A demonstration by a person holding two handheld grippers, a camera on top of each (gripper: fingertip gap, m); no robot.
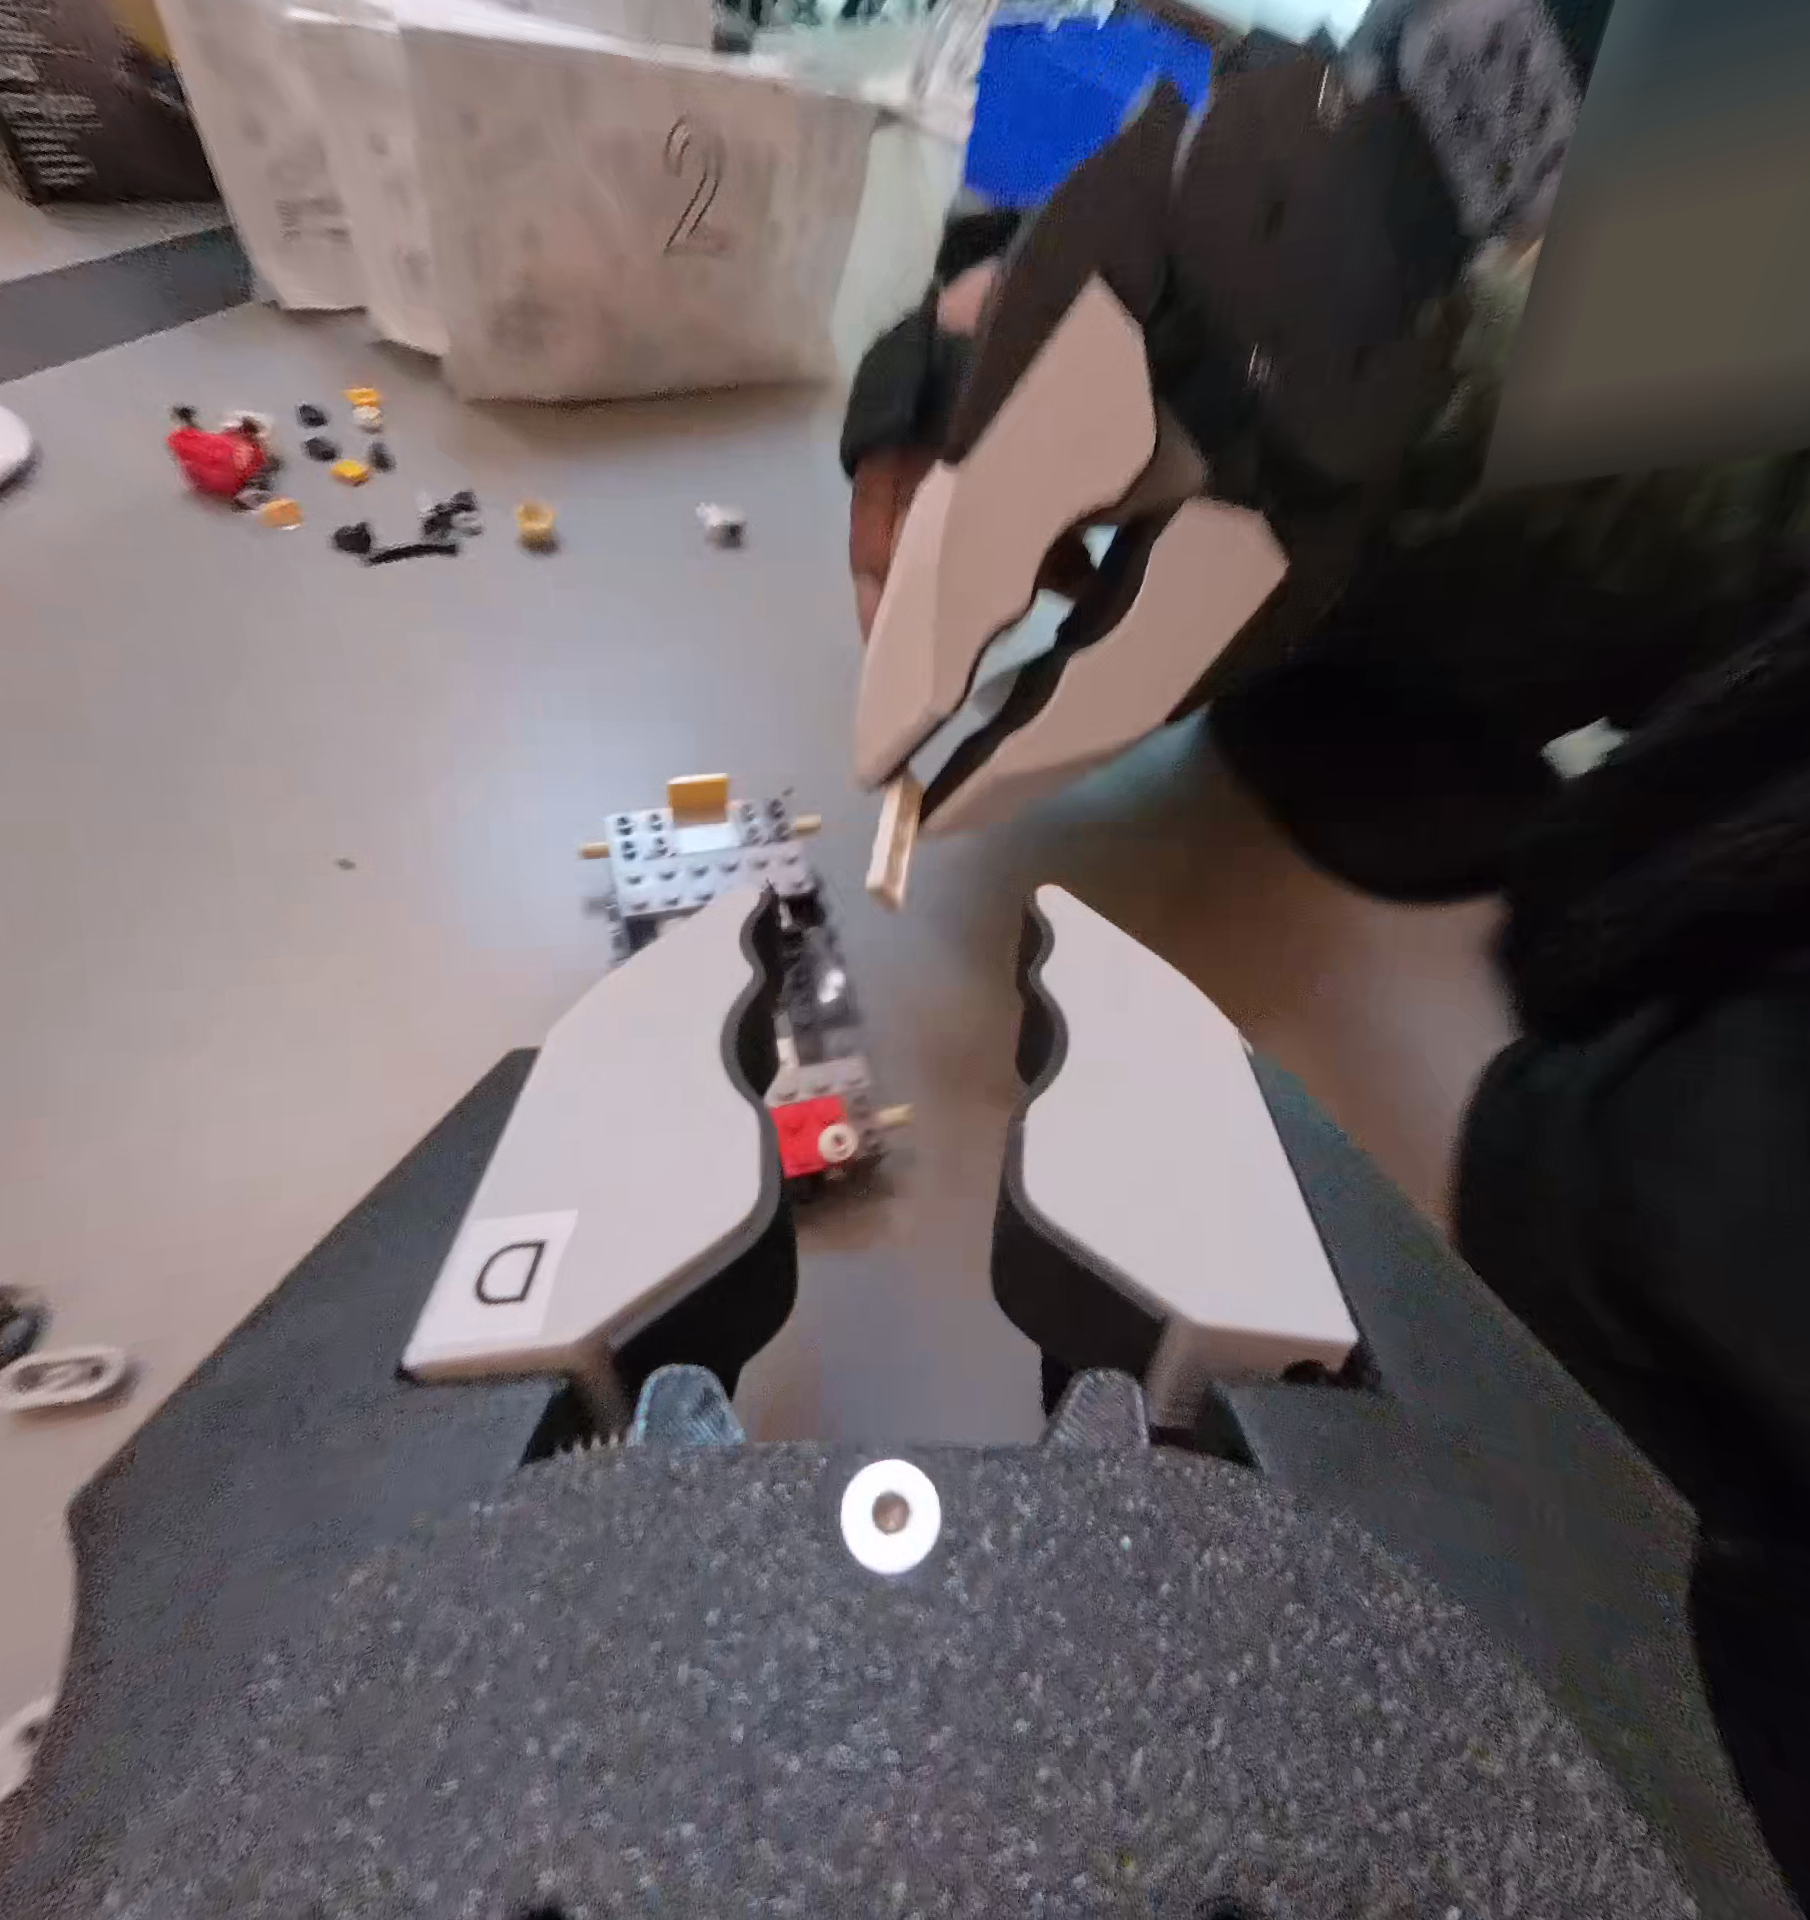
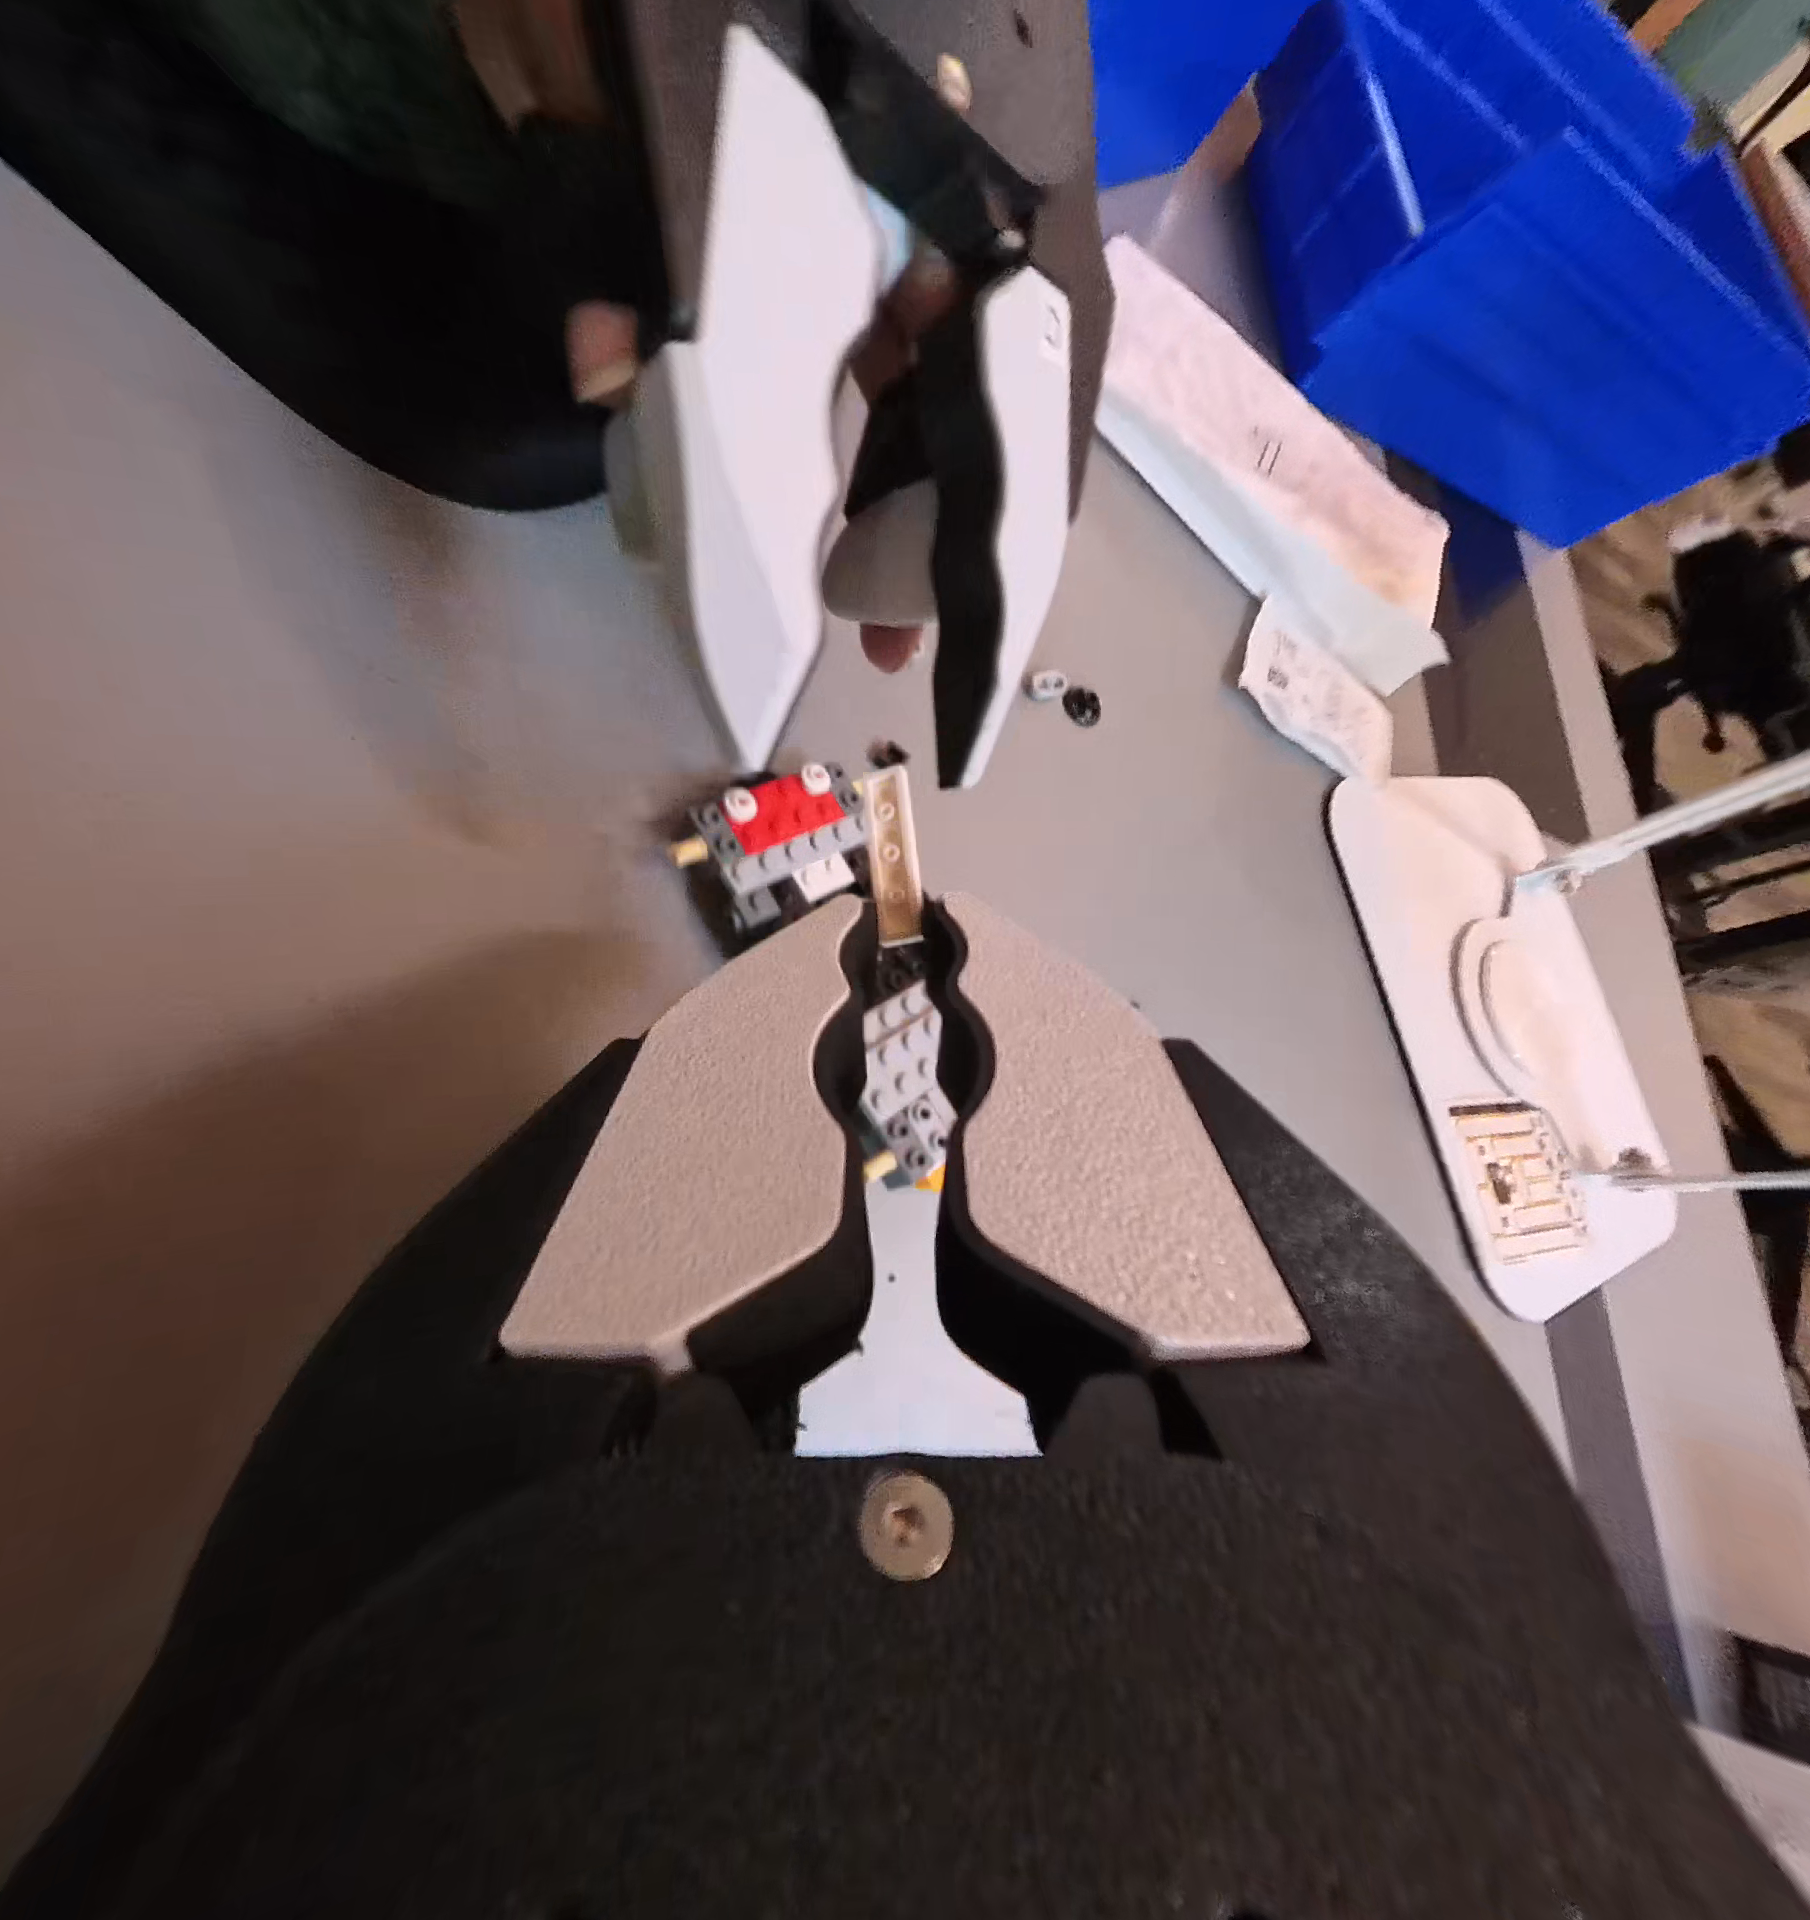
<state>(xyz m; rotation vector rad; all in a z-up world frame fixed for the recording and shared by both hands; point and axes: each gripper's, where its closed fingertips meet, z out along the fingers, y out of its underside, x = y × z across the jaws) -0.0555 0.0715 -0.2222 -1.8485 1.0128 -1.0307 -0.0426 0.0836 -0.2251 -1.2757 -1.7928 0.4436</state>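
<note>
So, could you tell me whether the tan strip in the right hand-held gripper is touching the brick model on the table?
Apart. The left wrist view shows the tan strip hanging from the right hand-held gripper, with bare table between it and the brick model.

A plain grey tabletop (image 1: 257,779) is carrying a partly built toy-brick vehicle (image 1: 735,935), grey and black with a red brick at one end and an orange tile at the other. Loose small bricks (image 1: 361,468) in red, black and orange are lying scattered farther back, near white paper bags (image 1: 589,229) that are standing on the surface. Blue plastic bins (image 2: 1524,260), a white printed sheet (image 2: 1265,447) and a white flat tray (image 2: 1503,1039) are sitting along the far side, and two small ring pieces (image 2: 1062,694) are lying near them.
</note>
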